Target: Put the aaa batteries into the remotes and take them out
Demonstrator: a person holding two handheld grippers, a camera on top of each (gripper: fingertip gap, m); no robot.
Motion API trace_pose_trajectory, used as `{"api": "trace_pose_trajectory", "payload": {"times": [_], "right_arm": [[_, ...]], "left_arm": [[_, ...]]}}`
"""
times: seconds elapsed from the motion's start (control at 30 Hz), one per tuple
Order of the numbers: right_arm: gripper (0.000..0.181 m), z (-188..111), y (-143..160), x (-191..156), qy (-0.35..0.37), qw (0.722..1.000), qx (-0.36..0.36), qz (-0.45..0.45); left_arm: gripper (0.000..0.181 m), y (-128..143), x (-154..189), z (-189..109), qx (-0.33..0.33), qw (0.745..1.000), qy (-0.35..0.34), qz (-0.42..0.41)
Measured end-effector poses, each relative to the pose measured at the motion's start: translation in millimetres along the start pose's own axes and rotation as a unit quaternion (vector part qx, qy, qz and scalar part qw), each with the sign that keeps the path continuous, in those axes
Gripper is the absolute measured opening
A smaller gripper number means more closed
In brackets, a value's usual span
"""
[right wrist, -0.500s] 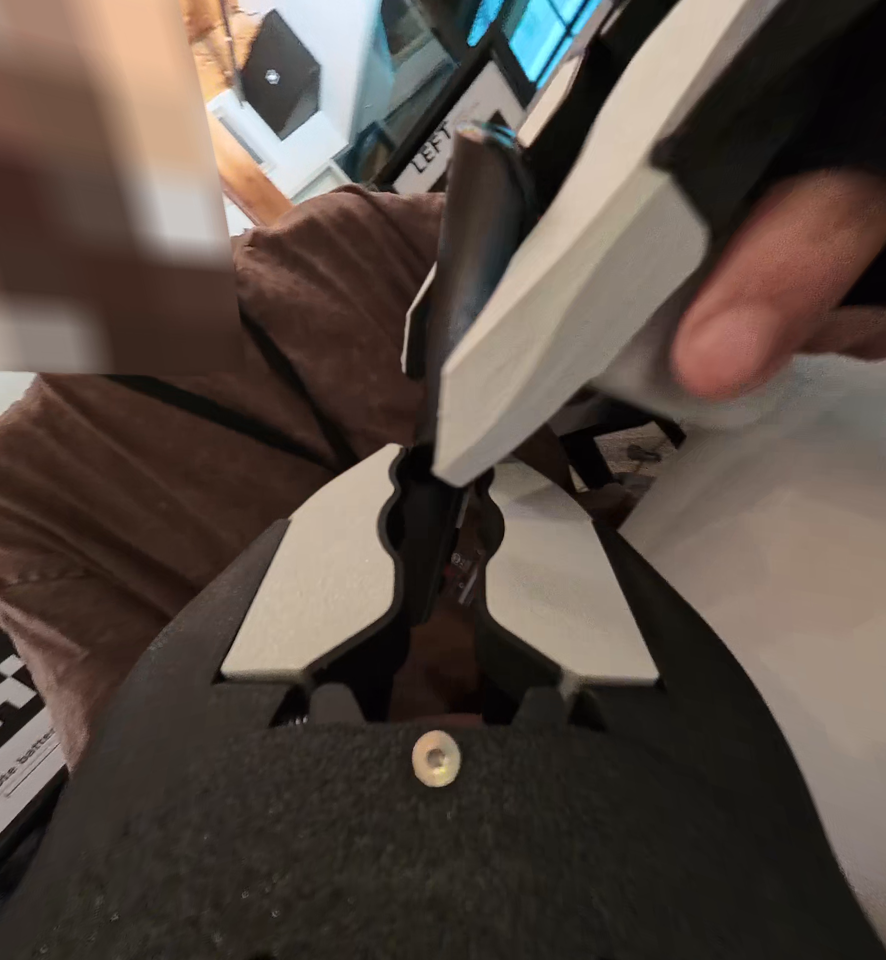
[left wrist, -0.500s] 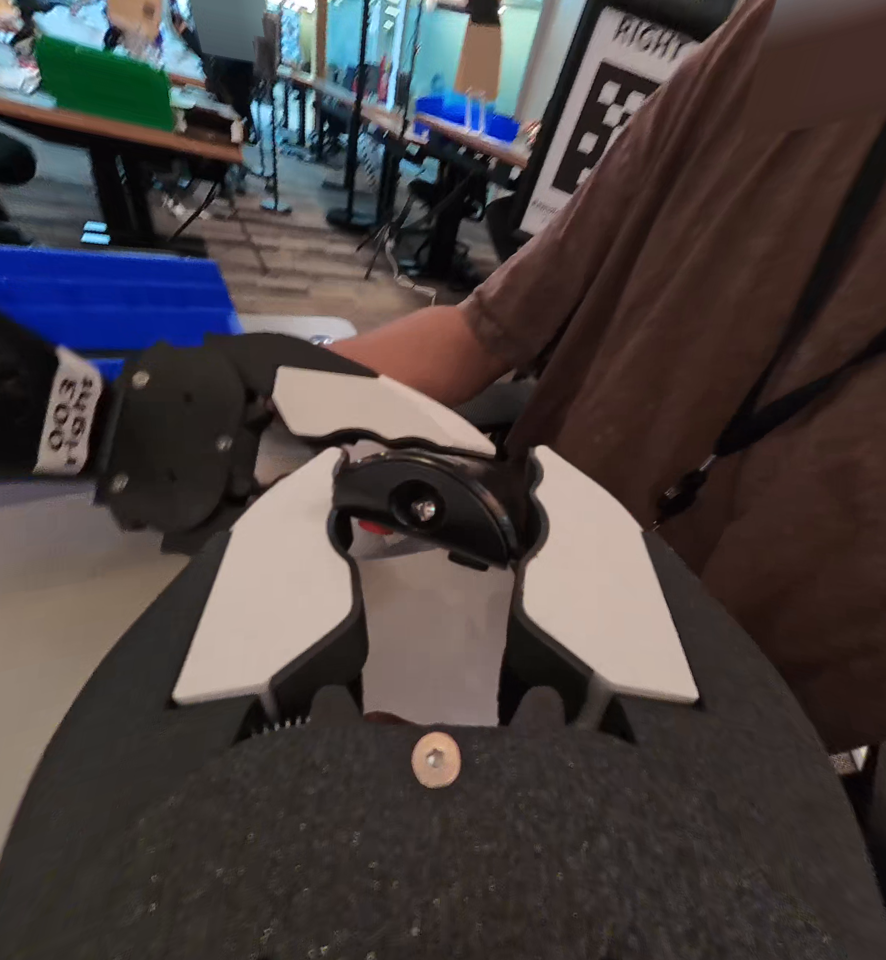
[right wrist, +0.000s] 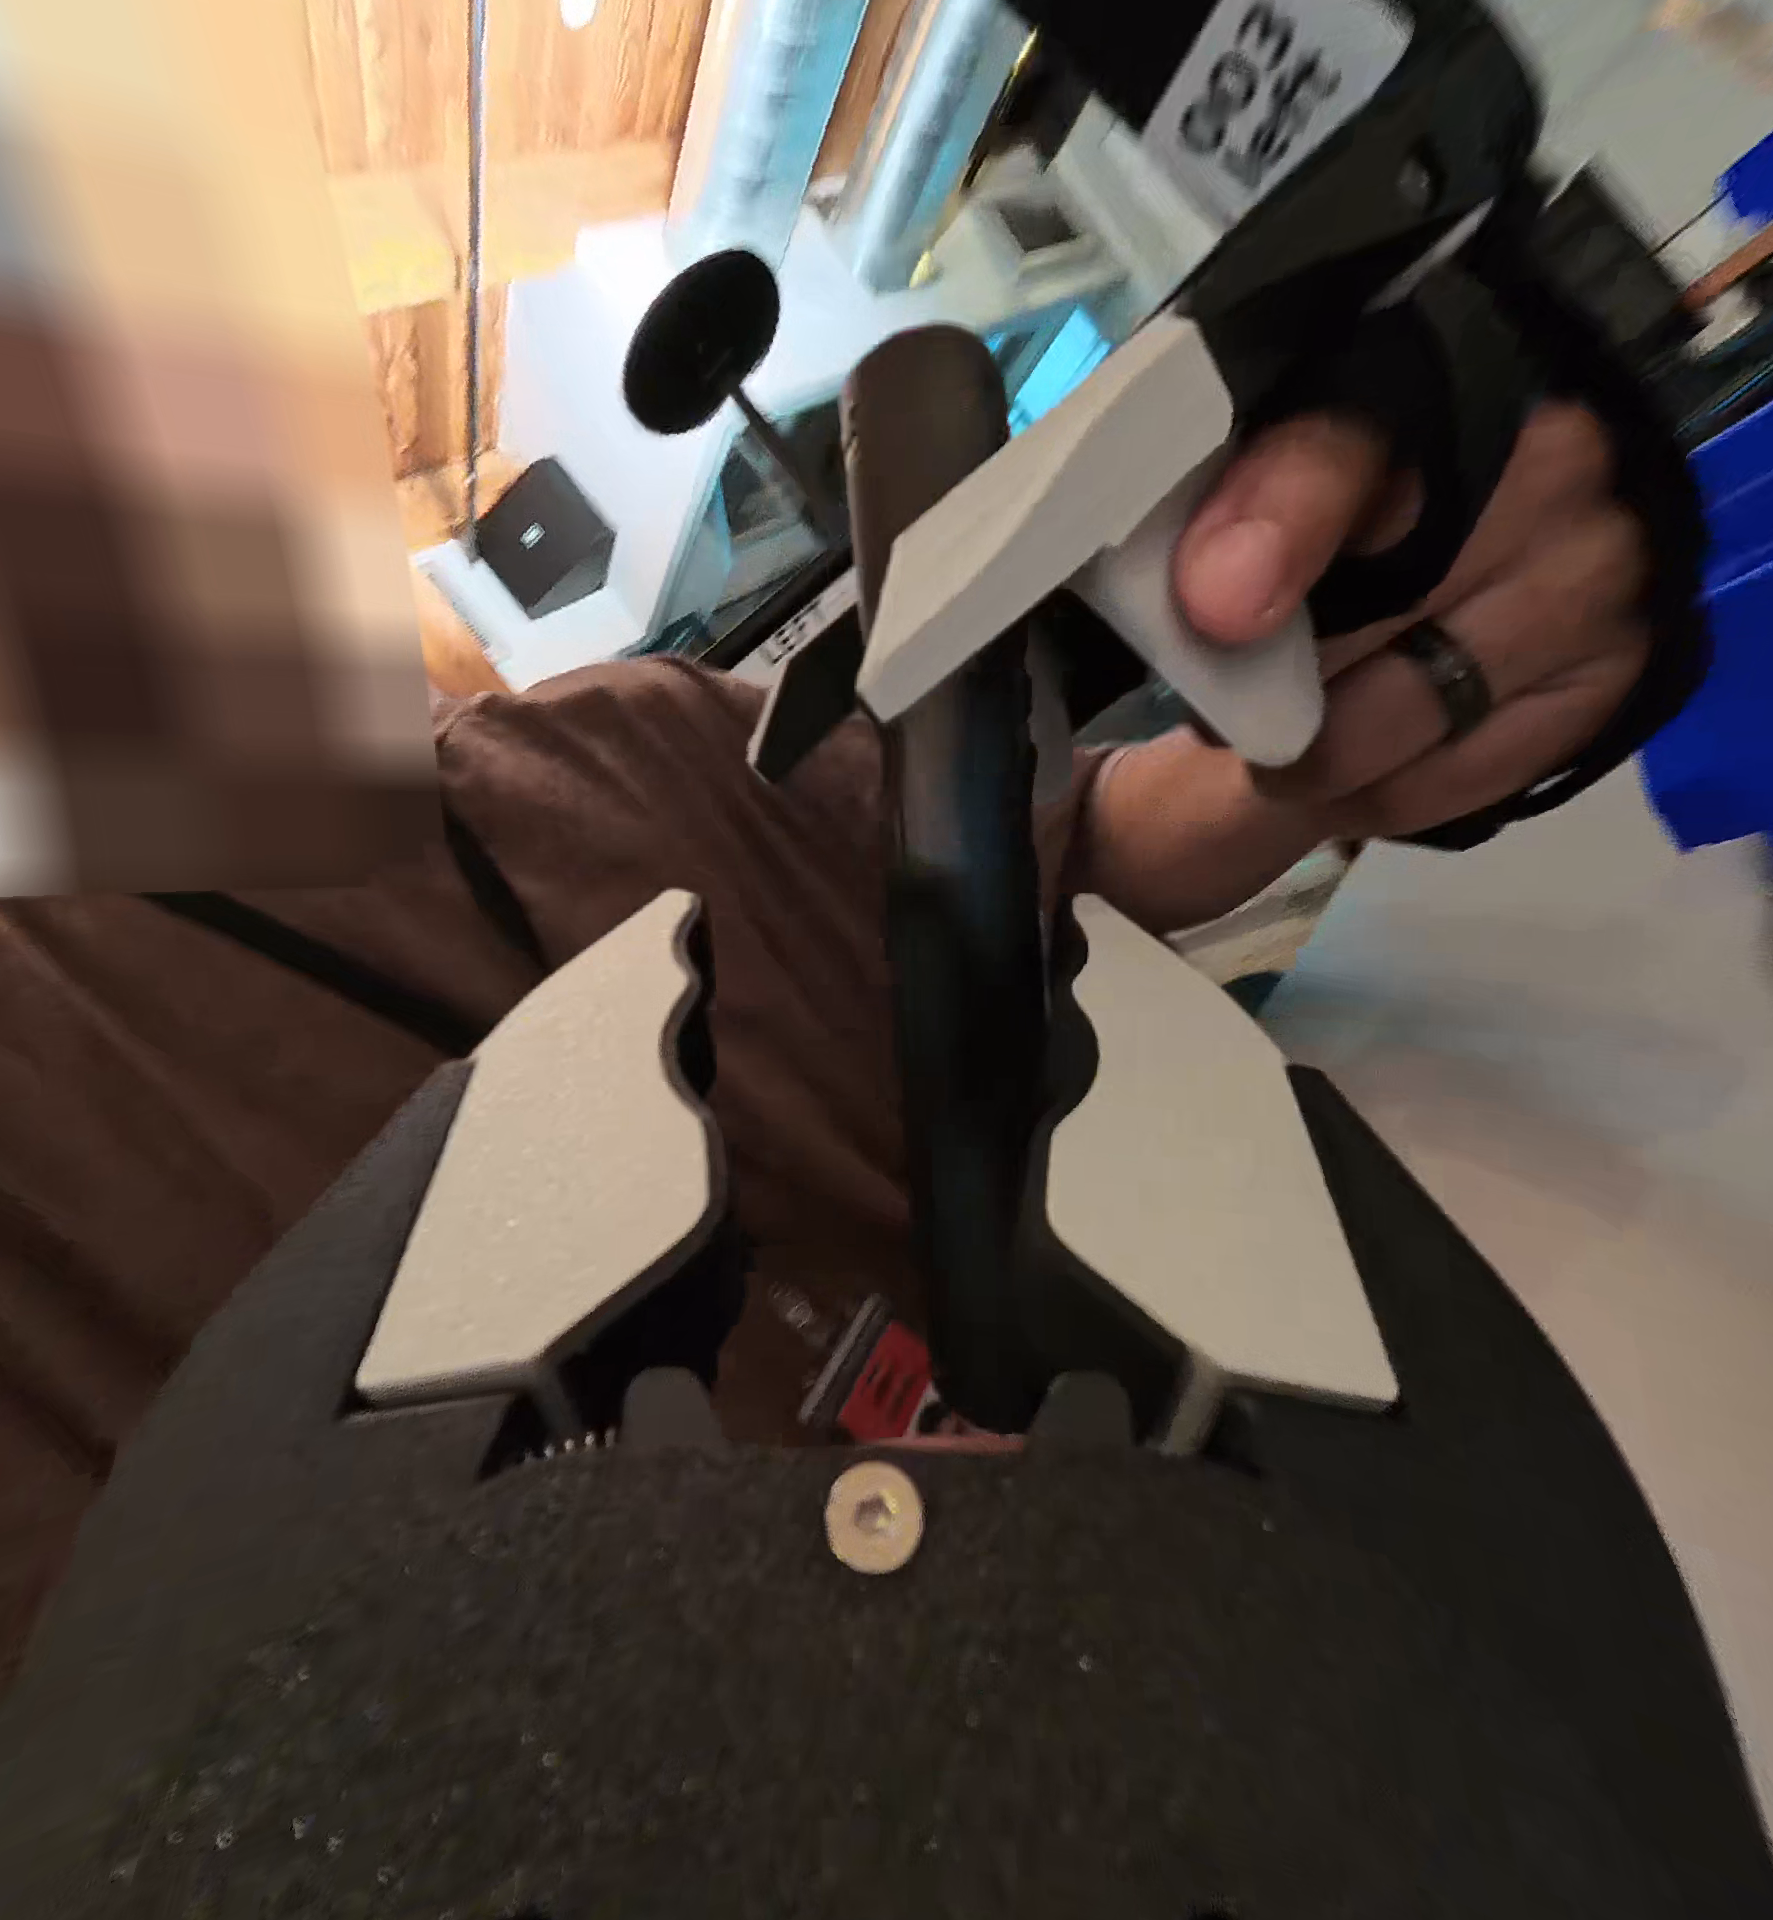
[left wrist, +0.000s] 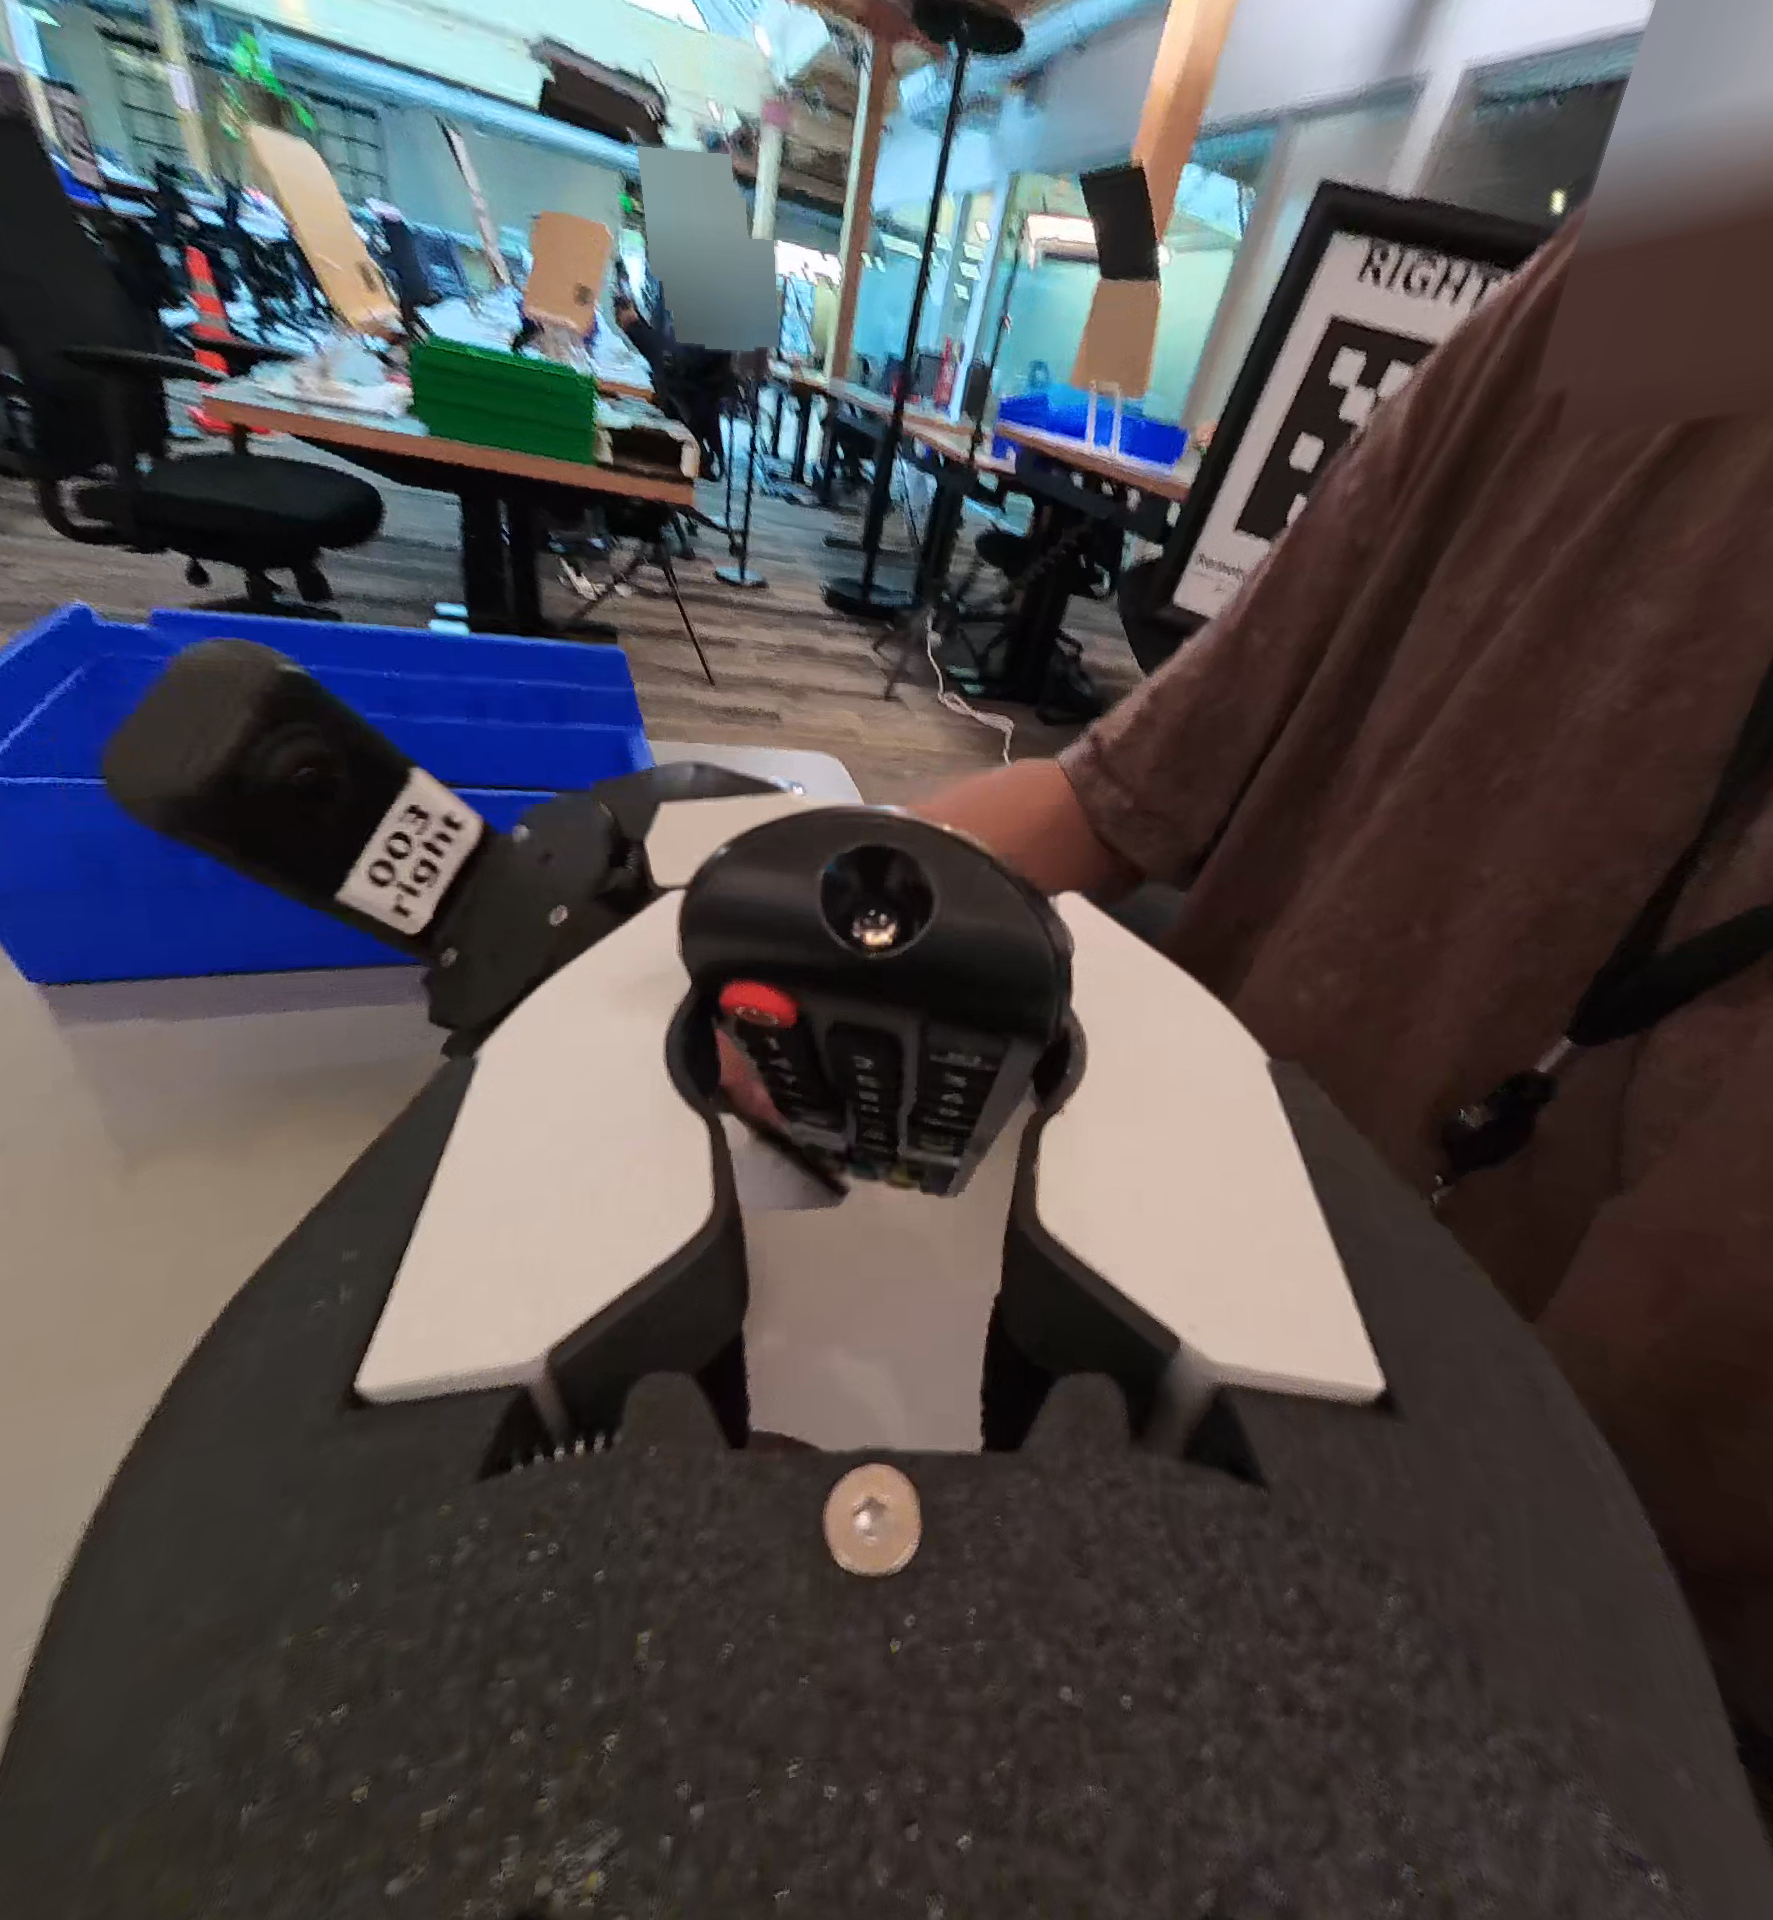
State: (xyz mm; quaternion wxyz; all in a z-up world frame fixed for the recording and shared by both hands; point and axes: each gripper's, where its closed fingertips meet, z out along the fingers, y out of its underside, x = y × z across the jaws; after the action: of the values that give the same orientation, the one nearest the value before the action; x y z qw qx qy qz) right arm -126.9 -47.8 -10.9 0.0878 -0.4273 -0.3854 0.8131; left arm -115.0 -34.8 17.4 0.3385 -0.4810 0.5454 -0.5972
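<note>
A black remote [left wrist: 892,1081] with a red button stands nearly end-on between the fingers of my left gripper [left wrist: 871,966], which is shut on it above the table. In the right wrist view the same remote [right wrist: 965,1039] shows edge-on and runs down between the spread jaws of my right gripper [right wrist: 887,997], which is open, with the remote nearer its right finger. My left gripper [right wrist: 923,623] clamps the remote's upper part there, held by a hand. The right gripper's body [left wrist: 508,894] shows behind the remote on the left. No batteries are in view.
A blue bin [left wrist: 290,831] stands on the white table [left wrist: 82,1195] behind the grippers and shows again in the right wrist view [right wrist: 1755,623]. A person in a brown shirt [left wrist: 1484,727] is close on the right. A black-and-white marker board [left wrist: 1360,343] stands behind. The tips of both grippers are at nearly the same place.
My right gripper's jaws have opened off the remote. My left gripper has tipped the remote up, so its button face and end now point at the left camera.
</note>
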Motion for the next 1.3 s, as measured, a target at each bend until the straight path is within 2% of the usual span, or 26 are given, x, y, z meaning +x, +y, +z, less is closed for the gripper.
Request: {"api": "trace_pose_trajectory", "payload": {"times": [0.13, 0.2, 0.3, 0.4, 0.47, 0.53, 0.57, 0.73, 0.77, 0.87, 0.9, 1.03, 1.1, 1.2, 1.3], "right_arm": [[0.072, -17.3, -4.2, 26.9, 0.137, 0.986, 0.072, -0.06], [0.083, -28.3, -6.0, 35.6, 0.232, 0.962, 0.091, -0.114], [0.091, -34.0, 7.3, 56.9, 0.388, 0.901, 0.003, -0.196], [0.088, -27.0, 9.7, 72.1, 0.459, 0.852, -0.027, -0.25], [0.088, -23.2, 21.1, 89.0, 0.474, 0.846, -0.047, -0.24], [0.069, -20.1, 37.4, 100.4, 0.465, 0.858, -0.073, -0.205], [0.052, -16.2, 42.0, 98.5, 0.447, 0.87, -0.073, -0.195], [0.051, -21.0, 49.0, 86.1, 0.433, 0.872, -0.107, -0.202], [0.051, -22.3, 49.7, 82.1, 0.426, 0.873, -0.116, -0.205], [0.05, -26.3, 44.9, 67.9, 0.411, 0.878, -0.126, -0.212], [0.05, -27.9, 45.9, 65.2, 0.41, 0.876, -0.143, -0.209], [0.051, -36.5, 57.7, 64.6, 0.429, 0.842, -0.258, -0.203], [0.05, -35.6, 58.8, 62.9, 0.419, 0.84, -0.288, -0.191], [0.051, -36.1, 60.1, 66.6, 0.421, 0.827, -0.328, -0.177], [0.05, -33.8, 56.8, 70.0, 0.421, 0.828, -0.327, -0.173]], "left_arm": [[0.058, -2.2, -12.5, -9.8, 0.04, 0.998, -0.051, -0.022], [0.058, -0.4, -22.2, -17.2, 0.054, 0.994, -0.088, -0.035], [0.058, 1.2, -33.8, -24.8, 0.09, 0.986, -0.124, -0.066], [0.058, 10.9, -40.9, -19.0, 0.09, 0.983, -0.138, -0.084], [0.058, 13.5, -42.6, -12.9, 0.095, 0.981, -0.137, -0.094], [0.058, 15.7, -42.1, -7.4, 0.089, 0.982, -0.14, -0.092], [0.058, 17.4, -43.6, -5.9, 0.083, 0.981, -0.15, -0.088], [0.06, 22.7, -35.2, -5.7, 0.059, 0.984, -0.161, -0.056], [0.059, 27.8, -32.3, -5.2, 0.039, 0.986, -0.158, -0.046], [0.07, 47.9, -31.4, -2.7, -0.022, 0.986, -0.166, -0.028], [0.073, 51.9, -29.5, -0.7, -0.03, 0.987, -0.158, -0.029], [0.078, 63.4, -19.4, 12.0, -0.056, 0.991, -0.118, -0.025], [0.081, 69.0, -18.7, 17.9, -0.071, 0.991, -0.112, -0.017], [0.073, 66.9, -19.8, 23.6, -0.058, 0.992, -0.109, -0.008], [0.064, 62.9, -23.7, 24.5, -0.034, 0.993, -0.116, -0.005]]}}
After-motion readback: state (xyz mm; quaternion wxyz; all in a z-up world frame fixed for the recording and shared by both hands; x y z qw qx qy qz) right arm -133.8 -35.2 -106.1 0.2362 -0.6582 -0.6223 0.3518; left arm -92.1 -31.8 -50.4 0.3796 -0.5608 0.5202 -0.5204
